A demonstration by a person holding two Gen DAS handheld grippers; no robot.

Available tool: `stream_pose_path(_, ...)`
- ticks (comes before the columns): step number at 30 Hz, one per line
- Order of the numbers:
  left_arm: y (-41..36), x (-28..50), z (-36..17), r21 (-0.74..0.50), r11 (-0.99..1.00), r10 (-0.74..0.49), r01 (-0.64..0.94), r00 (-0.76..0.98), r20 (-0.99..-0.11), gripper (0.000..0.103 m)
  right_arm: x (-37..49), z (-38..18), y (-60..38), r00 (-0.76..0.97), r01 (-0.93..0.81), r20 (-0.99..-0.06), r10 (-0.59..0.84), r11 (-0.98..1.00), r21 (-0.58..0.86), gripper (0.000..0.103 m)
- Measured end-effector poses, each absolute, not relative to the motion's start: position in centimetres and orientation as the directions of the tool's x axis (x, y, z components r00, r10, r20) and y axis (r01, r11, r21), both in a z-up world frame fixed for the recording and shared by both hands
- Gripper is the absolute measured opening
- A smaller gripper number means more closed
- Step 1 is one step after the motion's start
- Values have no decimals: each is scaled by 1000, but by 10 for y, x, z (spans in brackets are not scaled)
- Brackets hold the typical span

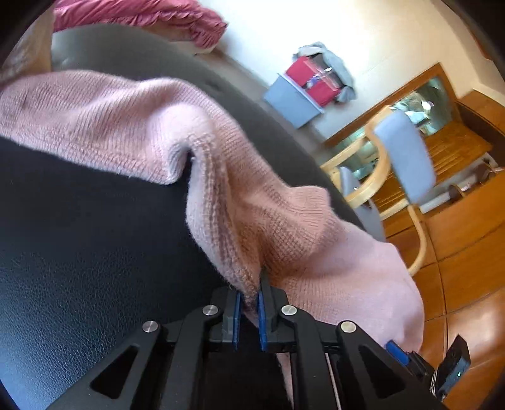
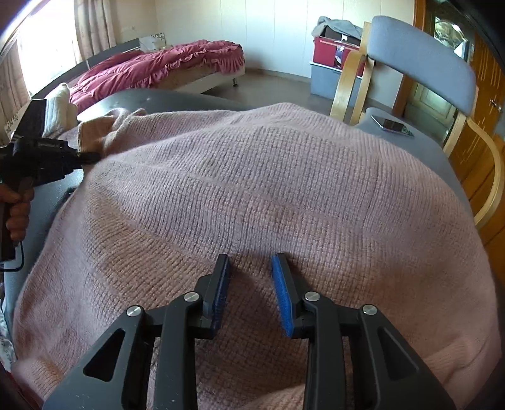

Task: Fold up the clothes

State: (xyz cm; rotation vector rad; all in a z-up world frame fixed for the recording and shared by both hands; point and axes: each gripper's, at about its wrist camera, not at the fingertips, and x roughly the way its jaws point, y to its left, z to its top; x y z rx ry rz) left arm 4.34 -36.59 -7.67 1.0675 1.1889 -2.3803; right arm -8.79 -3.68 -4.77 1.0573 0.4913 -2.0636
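A: Pinching a sweater (image 1: 221,202) fold, the left gripper (image 1: 249,302) could slip; only a thin bit is clamped.

B: Sweater's spread over the table (image 1: 79,252). Right gripper (image 2: 251,277), jaws apart above it, pins nothing, so it may drag.

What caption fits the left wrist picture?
Left gripper pinching a fold of the pink sweater over the black table.

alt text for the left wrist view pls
The left tongs pinch a bunched fold of a pink knitted sweater lying over a dark leather-look surface. Behind stand a wooden chair with grey padding and a bed with a red cover.
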Motion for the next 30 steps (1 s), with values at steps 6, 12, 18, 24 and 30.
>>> stream_pose_path(6, -337, 77, -61, -563, -558, 1, 610, -678, -735, 15, -92, -49, -31, -351, 765, -803, -481, -642, 50, 35)
stream_pose_path(12, -266, 76, -16, -518, -676, -77, 524, -750, -657, 13, -95, -45, -30, -340, 774, -801, -494, -630, 60, 44)
stream_pose_path(18, -170, 3, -37, -245, -909, -35, 336, -650, -759, 13, -92, -45, -31, -345, 773, -801, -489, -632, 53, 44)
stream_pose_path(24, -156, -6, -71, -174, -944, -54, 280, -651, -757, 15, -88, -41, -30, -384, 764, -815, -434, -646, -16, 44)
stream_pose_path(30, -165, -13, -73, -204, -951, -2, 234, -660, -752, 11, -73, -38, -17, -422, 753, -833, -359, -650, -102, 45)
